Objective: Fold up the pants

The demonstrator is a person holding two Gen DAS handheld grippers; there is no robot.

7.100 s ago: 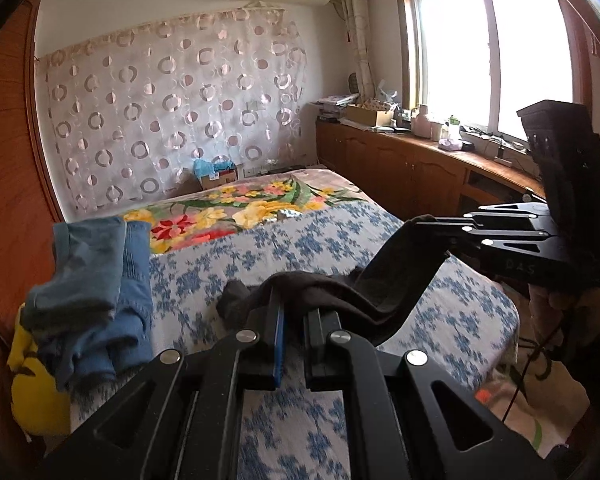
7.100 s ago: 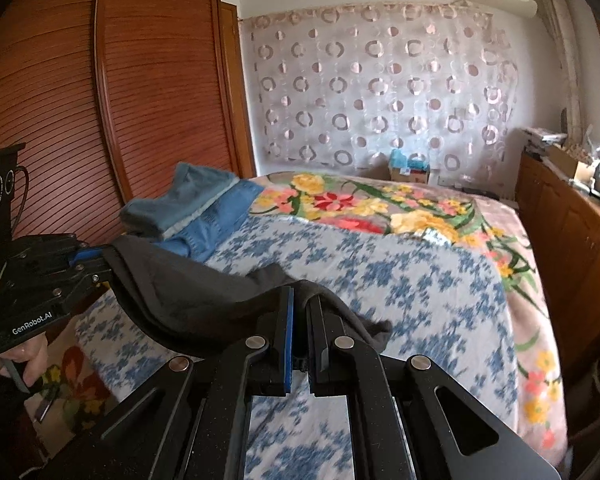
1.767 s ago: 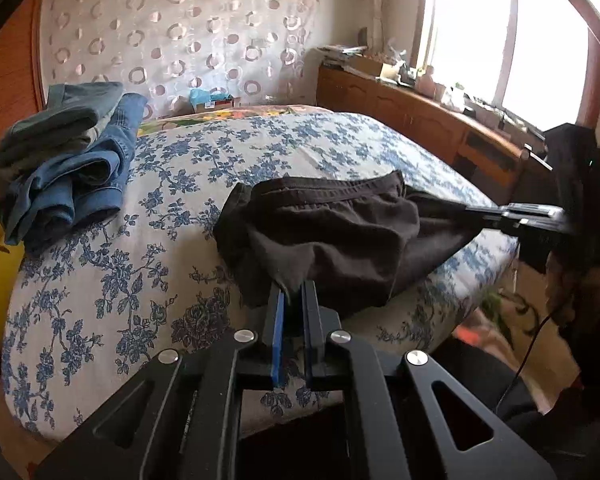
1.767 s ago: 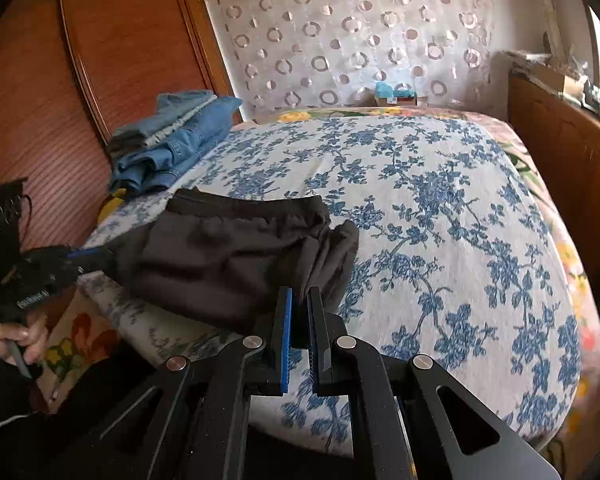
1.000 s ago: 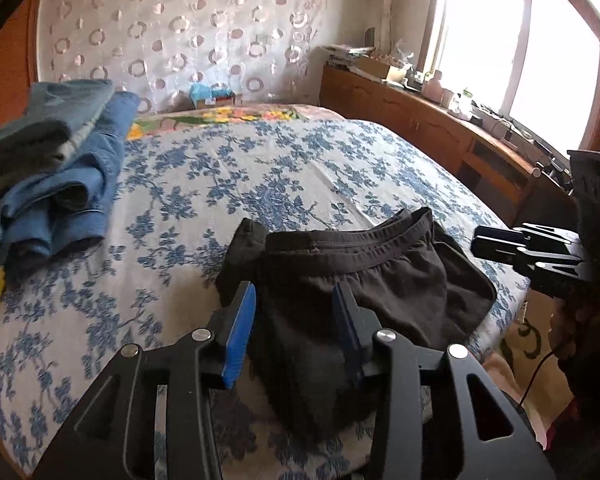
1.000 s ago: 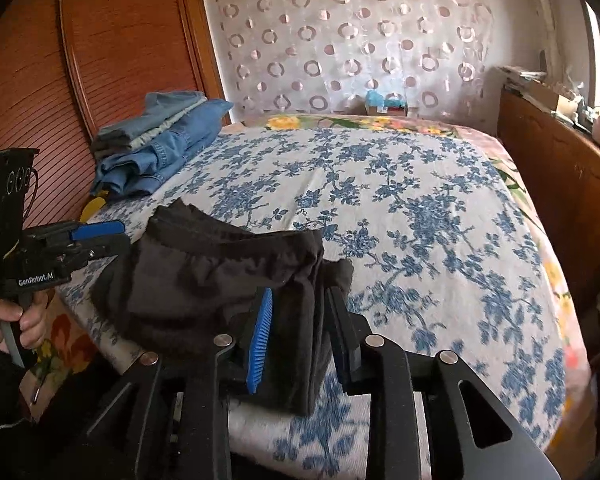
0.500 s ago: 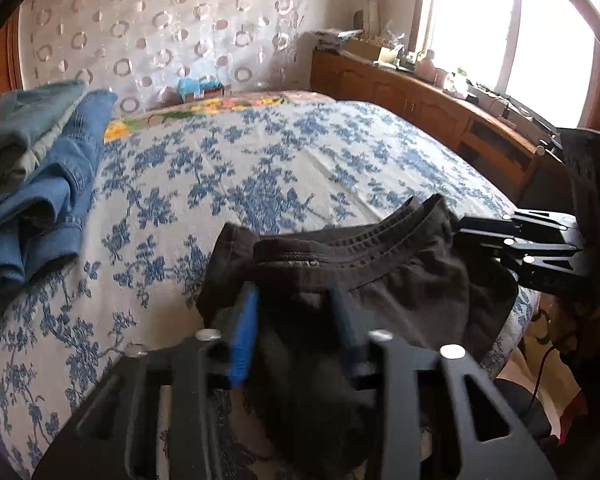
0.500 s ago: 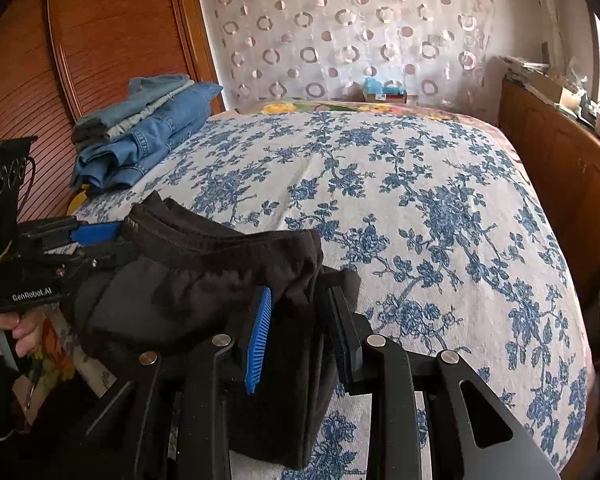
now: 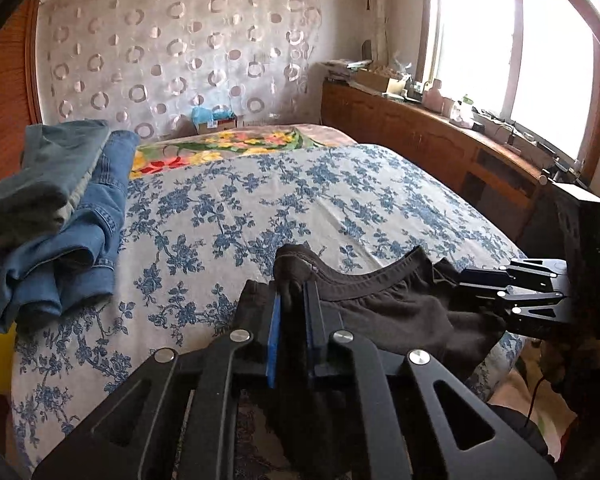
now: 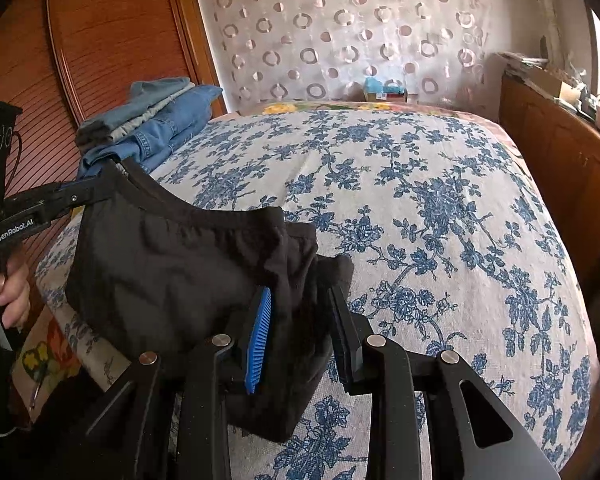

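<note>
Waistband grasp: our left gripper (image 9: 290,300) is clamped on the black pants (image 10: 172,264) at the bed's (image 10: 440,208) near edge; our right gripper (image 10: 300,312) straddles the opposite corner, jaws apart. We should close it on the waistband before lifting evenly.
</note>
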